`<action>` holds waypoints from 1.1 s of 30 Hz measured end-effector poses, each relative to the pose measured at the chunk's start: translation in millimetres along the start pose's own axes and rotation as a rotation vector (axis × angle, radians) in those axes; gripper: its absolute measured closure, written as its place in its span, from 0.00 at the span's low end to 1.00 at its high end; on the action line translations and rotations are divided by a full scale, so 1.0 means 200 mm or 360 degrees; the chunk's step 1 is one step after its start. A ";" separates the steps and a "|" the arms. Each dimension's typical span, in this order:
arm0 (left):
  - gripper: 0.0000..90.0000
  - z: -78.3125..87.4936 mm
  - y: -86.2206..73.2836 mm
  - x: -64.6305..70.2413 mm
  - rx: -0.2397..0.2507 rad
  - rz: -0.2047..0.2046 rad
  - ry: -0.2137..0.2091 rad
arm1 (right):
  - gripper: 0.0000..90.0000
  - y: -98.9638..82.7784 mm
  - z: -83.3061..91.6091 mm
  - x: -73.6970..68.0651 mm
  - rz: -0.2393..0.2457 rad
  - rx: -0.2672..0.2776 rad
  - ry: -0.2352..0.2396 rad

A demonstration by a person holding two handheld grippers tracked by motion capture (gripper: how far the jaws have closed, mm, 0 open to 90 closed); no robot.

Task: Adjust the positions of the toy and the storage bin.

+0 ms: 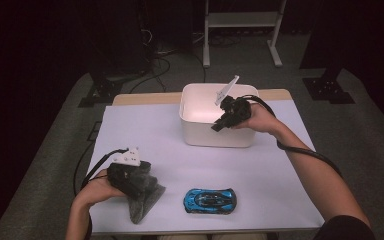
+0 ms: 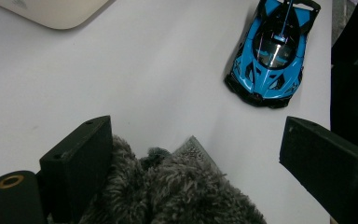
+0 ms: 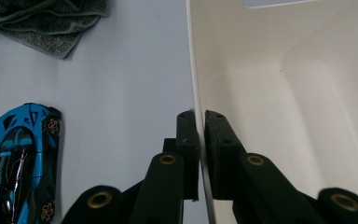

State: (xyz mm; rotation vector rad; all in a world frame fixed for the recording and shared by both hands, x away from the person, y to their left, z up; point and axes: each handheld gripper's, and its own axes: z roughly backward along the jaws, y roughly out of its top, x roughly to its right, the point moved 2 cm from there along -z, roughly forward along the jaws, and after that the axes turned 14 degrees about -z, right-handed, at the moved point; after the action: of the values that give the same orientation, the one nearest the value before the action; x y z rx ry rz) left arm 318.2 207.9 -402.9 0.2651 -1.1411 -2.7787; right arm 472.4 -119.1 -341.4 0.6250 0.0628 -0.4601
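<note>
The right gripper (image 3: 198, 154) is clamped on the near wall of the white bin (image 1: 200, 135), one jaw outside and one inside the rim, apparently to steady or shift it; the bin stands at the table's (image 1: 280, 200) far edge, about centre. The left gripper (image 2: 191, 154) has its jaws spread wide over the grey fuzzy cloth (image 2: 168, 196) near the front-left corner (one jaw touches the pile; no squeeze evident), likely poised to gather it. The blue toy car (image 1: 210, 200) lies by the front edge, near the middle, apart from both. The bin's floor is partly cut off, and the cloth's folds are half hidden beneath the hand.
</note>
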 end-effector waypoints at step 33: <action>0.10 -0.02 0.02 0.02 -0.0009 -0.0029 -0.0058 | 0.93 -0.10 0.02 -0.26 0.0036 0.0035 0.0041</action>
State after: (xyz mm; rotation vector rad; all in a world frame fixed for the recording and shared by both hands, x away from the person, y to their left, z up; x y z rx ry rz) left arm 315.0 201.7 -402.3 0.2262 -1.1442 -2.8138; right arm 416.3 -114.0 -338.4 0.6529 0.0749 -0.4316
